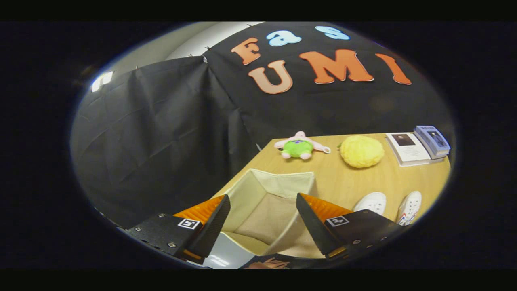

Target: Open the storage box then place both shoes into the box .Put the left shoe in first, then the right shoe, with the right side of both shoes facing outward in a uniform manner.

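A beige fabric storage box (278, 182) stands open on the wooden table (343, 182), just ahead of and between my fingers, and its inside looks bare. My gripper (263, 210) hangs above its near side, open, with nothing held. Two white shoes stand to the right of the box, beyond the right finger: one (371, 202) nearer the box and another (410, 207) with coloured marks on its side further right.
At the back of the table lie a pink and green plush toy (299, 147) and a yellow fuzzy ball (360, 150). Books (420, 145) are stacked at the far right corner. Black cloth walls stand behind and left. A hand (271, 264) shows below the fingers.
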The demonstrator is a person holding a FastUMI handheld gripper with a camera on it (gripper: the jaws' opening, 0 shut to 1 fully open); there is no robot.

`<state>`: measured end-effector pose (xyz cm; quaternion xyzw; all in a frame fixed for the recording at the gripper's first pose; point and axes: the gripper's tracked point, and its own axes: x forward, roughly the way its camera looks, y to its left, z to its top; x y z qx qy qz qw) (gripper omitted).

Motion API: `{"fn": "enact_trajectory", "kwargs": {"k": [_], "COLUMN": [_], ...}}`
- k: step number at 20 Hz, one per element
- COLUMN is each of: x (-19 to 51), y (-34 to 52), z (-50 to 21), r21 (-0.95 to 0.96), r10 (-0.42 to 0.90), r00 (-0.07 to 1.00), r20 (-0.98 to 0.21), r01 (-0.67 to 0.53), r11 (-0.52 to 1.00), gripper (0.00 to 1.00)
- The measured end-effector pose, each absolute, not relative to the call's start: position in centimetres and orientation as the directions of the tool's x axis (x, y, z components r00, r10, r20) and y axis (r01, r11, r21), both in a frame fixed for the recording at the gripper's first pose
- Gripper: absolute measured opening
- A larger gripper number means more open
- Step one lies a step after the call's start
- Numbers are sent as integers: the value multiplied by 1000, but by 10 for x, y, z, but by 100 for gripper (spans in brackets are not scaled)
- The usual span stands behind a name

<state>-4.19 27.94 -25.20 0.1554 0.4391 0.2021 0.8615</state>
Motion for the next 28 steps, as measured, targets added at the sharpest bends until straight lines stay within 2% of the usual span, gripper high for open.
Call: {"fn": "enact_trajectory", "kwargs": {"k": [5, 13, 19, 22, 25, 28], "x": [-57, -102, -125, -127, -128, -124], "y": [192, 132, 113, 114, 122, 118], "z": [-305, -387, -426, -439, -449, -450], "r21": [352, 284, 264, 299, 340, 361], "r10": [353, 260, 238, 266, 304, 313], "r00": [499, 343, 232, 196, 185, 206], "r20": [-792, -902, -943, -944, -935, -927], "r01": [-100, 20, 88, 165, 208, 266], "r11": [931, 959, 961, 940, 917, 894], "gripper": [98, 96, 85, 65, 52, 34]}}
